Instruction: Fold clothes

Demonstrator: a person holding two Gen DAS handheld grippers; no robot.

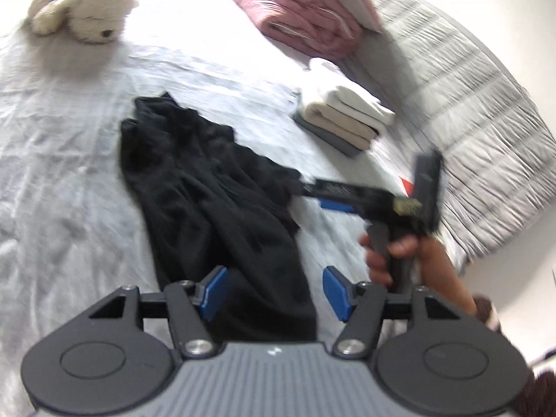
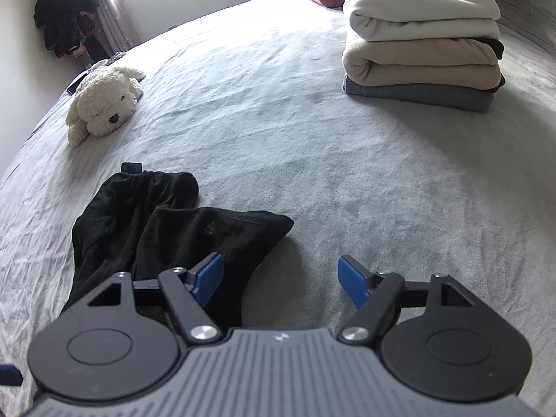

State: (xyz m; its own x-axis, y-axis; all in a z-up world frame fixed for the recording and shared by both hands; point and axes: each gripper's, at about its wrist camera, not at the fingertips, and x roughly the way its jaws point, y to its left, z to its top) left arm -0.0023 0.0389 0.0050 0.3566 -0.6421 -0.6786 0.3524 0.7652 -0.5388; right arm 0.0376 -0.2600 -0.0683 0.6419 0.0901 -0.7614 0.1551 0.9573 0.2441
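Observation:
A crumpled black garment point(image 1: 208, 187) lies lengthwise on the pale bed sheet point(image 1: 62, 173). My left gripper point(image 1: 274, 288) hovers open over its near end, nothing between its blue pads. In the left wrist view my right gripper point(image 1: 312, 194), held by a hand point(image 1: 392, 253), reaches in from the right to the garment's right edge. In the right wrist view the right gripper point(image 2: 281, 278) is open, with the black garment point(image 2: 166, 229) beside and under its left finger and bare sheet between the pads.
A stack of folded white, beige and grey clothes point(image 2: 420, 48) sits at the right of the bed. A pink quilt point(image 1: 305, 10) lies behind it. A white plush dog point(image 2: 104, 100) rests far left. Dark clothes point(image 2: 66, 17) hang by the window.

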